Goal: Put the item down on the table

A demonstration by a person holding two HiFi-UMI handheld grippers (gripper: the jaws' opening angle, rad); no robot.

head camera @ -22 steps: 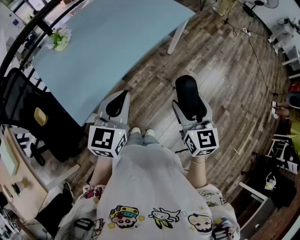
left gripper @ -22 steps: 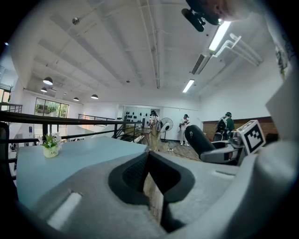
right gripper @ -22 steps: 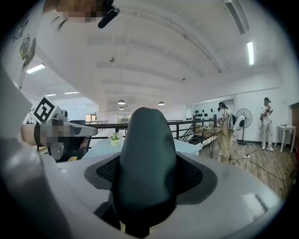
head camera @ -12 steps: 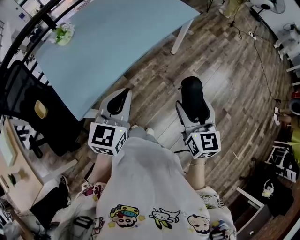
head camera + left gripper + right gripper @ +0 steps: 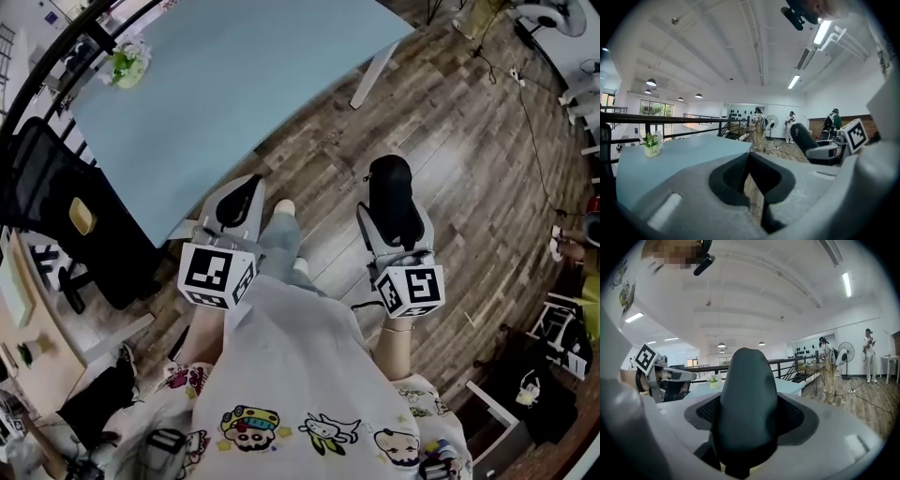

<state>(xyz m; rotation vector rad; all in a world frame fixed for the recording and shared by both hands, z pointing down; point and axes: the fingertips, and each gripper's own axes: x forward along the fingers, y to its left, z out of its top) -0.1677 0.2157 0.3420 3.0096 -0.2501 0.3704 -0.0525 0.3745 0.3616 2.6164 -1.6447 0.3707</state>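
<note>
Gripping a smooth, rounded dark item [image 5: 746, 380], right tool [image 5: 750, 414] hovers; left tool [image 5: 750, 161] clenched empty.

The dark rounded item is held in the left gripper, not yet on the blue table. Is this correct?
No: the right gripper holds the dark rounded item, as the right gripper view shows. It is not yet on the blue table.

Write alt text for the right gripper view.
The right hand-held gripper clamps a dark, smooth, rounded oblong item between its black mesh pads. Behind it lies a pale blue table carrying a small potted plant.
</note>
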